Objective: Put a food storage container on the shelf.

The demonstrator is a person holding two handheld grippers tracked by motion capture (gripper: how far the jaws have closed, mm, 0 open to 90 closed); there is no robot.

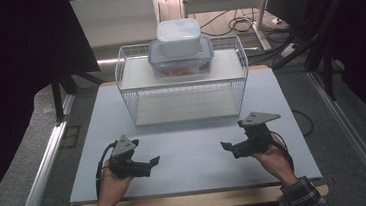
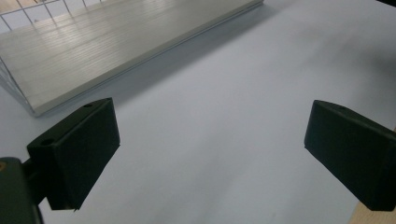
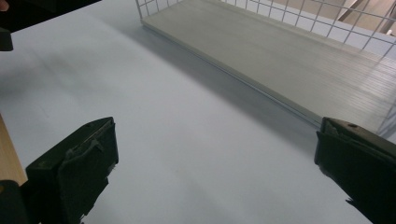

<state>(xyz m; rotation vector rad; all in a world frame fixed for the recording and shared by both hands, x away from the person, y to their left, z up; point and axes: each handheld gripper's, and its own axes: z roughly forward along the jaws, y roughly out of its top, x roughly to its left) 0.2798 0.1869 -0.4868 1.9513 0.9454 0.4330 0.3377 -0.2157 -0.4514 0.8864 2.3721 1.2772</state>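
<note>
A white wire rack (image 1: 181, 78) with two shelves stands at the back middle of the pale table (image 1: 185, 153). On its top shelf sits a clear container with a blue rim (image 1: 181, 60), orange contents inside, and a smaller white lidded container (image 1: 179, 36) is stacked on it. My left gripper (image 1: 152, 162) rests low at the front left, open, nothing between its jaws. My right gripper (image 1: 225, 147) is at the front right, also open and empty. In the left gripper view the rack's lower shelf (image 2: 107, 51) lies ahead; the same lower shelf (image 3: 289, 60) lies ahead in the right gripper view.
The table's wooden front edge (image 1: 199, 201) runs below my hands. Cables (image 1: 237, 23) and a metal frame leg lie on the floor behind the rack. Dark drapes hang at both sides. Metal rails (image 1: 41, 170) flank the table.
</note>
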